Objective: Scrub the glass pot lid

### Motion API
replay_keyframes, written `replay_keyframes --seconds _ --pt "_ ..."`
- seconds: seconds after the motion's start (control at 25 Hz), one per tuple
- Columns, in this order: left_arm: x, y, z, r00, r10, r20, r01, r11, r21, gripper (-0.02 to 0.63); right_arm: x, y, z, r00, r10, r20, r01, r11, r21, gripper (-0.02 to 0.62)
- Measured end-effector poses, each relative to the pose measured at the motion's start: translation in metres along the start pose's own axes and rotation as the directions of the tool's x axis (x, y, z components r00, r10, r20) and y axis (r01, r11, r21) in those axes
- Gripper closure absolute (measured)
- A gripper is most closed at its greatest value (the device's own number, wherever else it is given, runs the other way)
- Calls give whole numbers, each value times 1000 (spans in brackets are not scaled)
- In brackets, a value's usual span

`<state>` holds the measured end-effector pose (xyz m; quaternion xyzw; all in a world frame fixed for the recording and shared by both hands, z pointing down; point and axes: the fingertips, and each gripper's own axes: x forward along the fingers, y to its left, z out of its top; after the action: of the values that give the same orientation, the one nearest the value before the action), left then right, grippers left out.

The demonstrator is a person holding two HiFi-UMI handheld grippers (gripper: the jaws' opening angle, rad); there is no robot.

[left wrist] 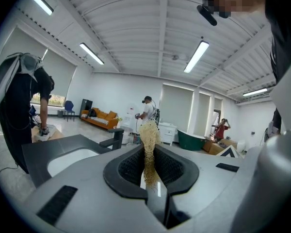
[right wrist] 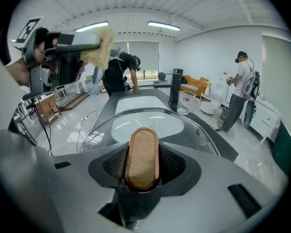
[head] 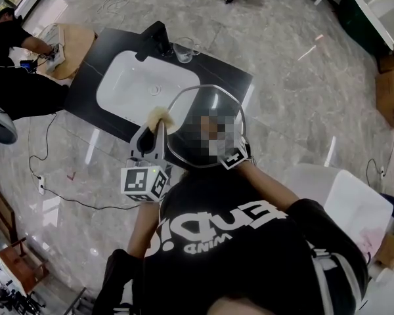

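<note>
Right tool (right wrist: 142,171) clamps glass lid (right wrist: 150,120) by handle (right wrist: 142,152), best hold, near sink (head: 128,90); left tool (left wrist: 149,165) pinches scrubber (left wrist: 148,135). I judge lid slippery, breakable.

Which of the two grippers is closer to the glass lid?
Right. The right gripper clamps the lid by its handle; the left gripper holds a scrubber at the lid's left rim.

A grey marbled floor (head: 295,64) filled most of the head view, with a dark tabletop (head: 85,90) and its white basin (head: 138,84) at upper left. In the left gripper view, white walls (left wrist: 116,91) rose to a ribbed ceiling (left wrist: 150,28) with strip lights (left wrist: 196,56). An orange sofa (left wrist: 99,119) stood at centre left.
</note>
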<state>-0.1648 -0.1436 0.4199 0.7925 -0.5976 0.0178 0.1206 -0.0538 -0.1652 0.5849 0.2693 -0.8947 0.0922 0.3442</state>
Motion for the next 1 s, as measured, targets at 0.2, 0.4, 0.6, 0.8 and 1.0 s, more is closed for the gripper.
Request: replay_keyframes --seconds 0.2,0.4,0.6,0.8,1.0 --pt "-5 -1 14 1000 -2 31 2 1000 -1 557 -32 -1 38 994 -27 104 29 999 -17 426" --pt "-9 -5 26 998 -9 59 8 1000 10 557 -51 -7 64 981 -26 191 26 1000 6 426" --pt "-15 0 42 995 8 98 -10 1000 20 557 -64 -21 77 962 6 272 -34 994 100 426" --pt "-19 8 50 992 37 123 -36 999 -7 557 -75 -40 81 934 40 355 -129 965 230 426" --pt "-23 11 48 990 62 126 -59 998 -25 557 -87 -53 76 889 77 452 -253 904 343 426"
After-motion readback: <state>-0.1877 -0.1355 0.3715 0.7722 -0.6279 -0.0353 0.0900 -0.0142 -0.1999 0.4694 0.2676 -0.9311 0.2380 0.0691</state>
